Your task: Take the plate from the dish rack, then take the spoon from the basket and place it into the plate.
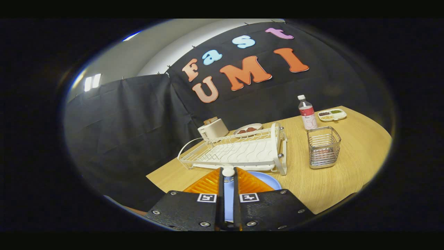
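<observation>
We logged the gripper [228,178] with fingers nearly closed on the white spoon [228,172], held over the blue plate [267,180] lying on the worktop [333,180] before the emptied dish rack [239,151], apparently for release; basket [323,147] nearby.

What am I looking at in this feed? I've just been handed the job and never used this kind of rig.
A person carries one handheld gripper; the camera rides on it, looking forward along its two fingers. They are nearly closed, with a white spoon held between them above a blue plate on the wooden table. Just beyond stands a white dish rack, with a wire basket beside it. Farther back are a bottle, a toaster and two food dishes.
</observation>
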Demonstrator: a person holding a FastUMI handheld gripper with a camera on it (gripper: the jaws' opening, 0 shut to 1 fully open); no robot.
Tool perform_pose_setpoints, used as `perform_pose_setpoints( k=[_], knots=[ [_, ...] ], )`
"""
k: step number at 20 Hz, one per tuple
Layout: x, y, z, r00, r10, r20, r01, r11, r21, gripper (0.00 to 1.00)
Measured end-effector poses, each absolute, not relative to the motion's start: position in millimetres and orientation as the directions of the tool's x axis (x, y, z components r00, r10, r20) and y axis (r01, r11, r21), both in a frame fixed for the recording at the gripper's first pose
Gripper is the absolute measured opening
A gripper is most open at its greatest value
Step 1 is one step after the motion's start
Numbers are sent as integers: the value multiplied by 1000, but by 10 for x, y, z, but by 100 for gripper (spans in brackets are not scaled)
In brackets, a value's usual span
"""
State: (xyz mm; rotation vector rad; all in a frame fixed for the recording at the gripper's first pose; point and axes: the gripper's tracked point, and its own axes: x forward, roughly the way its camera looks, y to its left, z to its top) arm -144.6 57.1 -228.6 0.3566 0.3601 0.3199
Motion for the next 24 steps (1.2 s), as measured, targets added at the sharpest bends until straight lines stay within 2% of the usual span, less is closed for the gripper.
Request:
perform_pose_setpoints(
  k=[8, 13, 24],
  knots=[
    [-1463, 576, -2586, 881, 354, -314, -211, 888, 409, 10],
    [-1569, 613, -2832, 848, 369, -380, -216, 896, 388, 11],
    [-1635, 520, -3091, 810, 329, -485, -157, 919, 362, 18]
  ],
)
